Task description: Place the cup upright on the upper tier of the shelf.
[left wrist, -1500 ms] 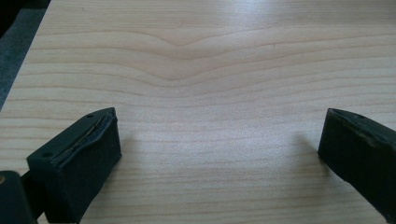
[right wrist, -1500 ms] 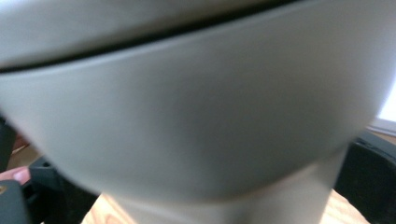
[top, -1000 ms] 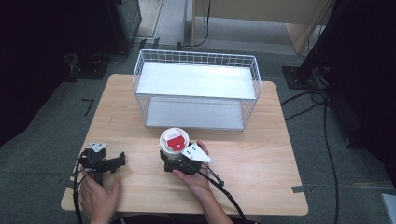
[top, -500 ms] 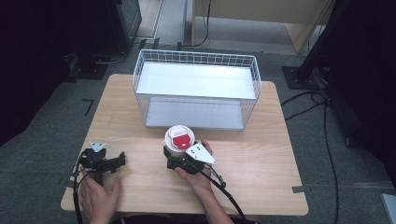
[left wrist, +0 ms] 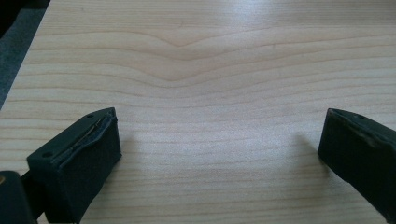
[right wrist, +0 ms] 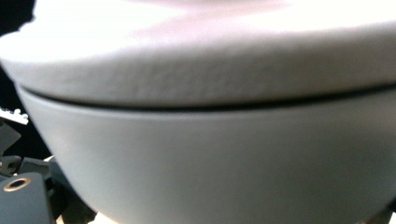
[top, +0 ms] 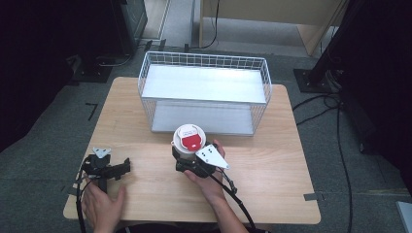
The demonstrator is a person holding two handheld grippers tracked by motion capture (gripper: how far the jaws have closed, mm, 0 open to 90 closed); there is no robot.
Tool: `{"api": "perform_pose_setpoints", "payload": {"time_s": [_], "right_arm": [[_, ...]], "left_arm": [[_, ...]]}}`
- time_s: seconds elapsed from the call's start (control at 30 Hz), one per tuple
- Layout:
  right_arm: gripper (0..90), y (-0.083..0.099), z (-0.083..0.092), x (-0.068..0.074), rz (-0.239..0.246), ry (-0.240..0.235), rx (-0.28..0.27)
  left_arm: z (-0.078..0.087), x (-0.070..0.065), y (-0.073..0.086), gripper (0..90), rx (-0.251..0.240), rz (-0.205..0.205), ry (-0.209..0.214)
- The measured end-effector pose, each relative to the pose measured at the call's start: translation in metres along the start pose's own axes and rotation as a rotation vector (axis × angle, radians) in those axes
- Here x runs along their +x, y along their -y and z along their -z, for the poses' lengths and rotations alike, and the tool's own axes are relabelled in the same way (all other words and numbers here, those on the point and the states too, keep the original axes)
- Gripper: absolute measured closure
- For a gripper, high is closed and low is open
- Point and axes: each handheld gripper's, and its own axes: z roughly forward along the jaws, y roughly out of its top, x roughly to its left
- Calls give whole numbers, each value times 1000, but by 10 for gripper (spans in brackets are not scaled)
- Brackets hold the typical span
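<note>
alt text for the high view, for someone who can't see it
A person's right gripper holds a grey cup with a white and red lid in front of a white wire basket on a wooden table. The left gripper rests open near the table's left edge.

Wide-apart black jaws over bare wooden table (left wrist: 205, 70)

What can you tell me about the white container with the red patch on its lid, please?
The container is a round tub with a pale grey body and a white lid that bears a red patch on top. It stands upright, lid on, near the table's middle, just in front of the wire basket. The right gripper is closed around its lower body. In the right gripper view, a dark seam divides the textured lid rim from the smooth, matt wall.
</note>
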Motion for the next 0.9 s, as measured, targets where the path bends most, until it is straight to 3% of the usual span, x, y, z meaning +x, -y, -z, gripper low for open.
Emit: {"api": "perform_pose_setpoints", "payload": {"time_s": [0.9], "right_arm": [[73,-49,2,-15,25,32,-94]], "left_arm": [[0,0,0,0,2,-3,0]]}}
